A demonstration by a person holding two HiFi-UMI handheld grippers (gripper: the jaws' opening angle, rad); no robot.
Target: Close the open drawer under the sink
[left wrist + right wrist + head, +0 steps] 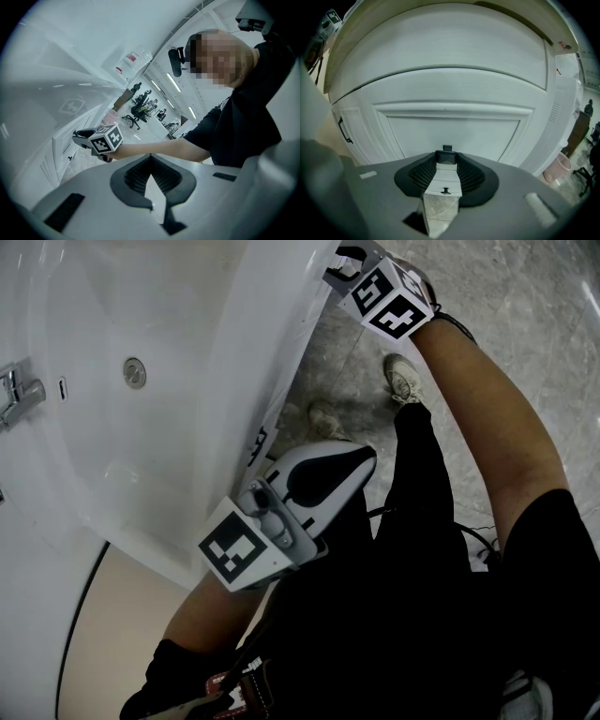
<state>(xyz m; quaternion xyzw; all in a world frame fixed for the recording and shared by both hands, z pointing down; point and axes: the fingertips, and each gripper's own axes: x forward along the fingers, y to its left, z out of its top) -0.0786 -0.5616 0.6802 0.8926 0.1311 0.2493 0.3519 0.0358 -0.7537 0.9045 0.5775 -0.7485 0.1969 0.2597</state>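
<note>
Top: black short-sleeved shirt.
Legs: black trousers; pale trainers.
Head: black camera mount.
Cable: thin black lead by the waist.
Left gripper: pale grey shell, black ribbed claw pads, black-and-white marker cube.
Right gripper: same grey shell, ribbed pads, second marker cube.

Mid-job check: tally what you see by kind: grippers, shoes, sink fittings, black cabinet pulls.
Grippers: 2 (left gripper, right gripper)
Shoes: 2 (farther shoe, nearer shoe)
Sink fittings: 3 (faucet, drain, overflow slot)
Black cabinet pulls: 3 (drawer pull in the right jaws, lower knob, side handle)
Total: 10
</note>
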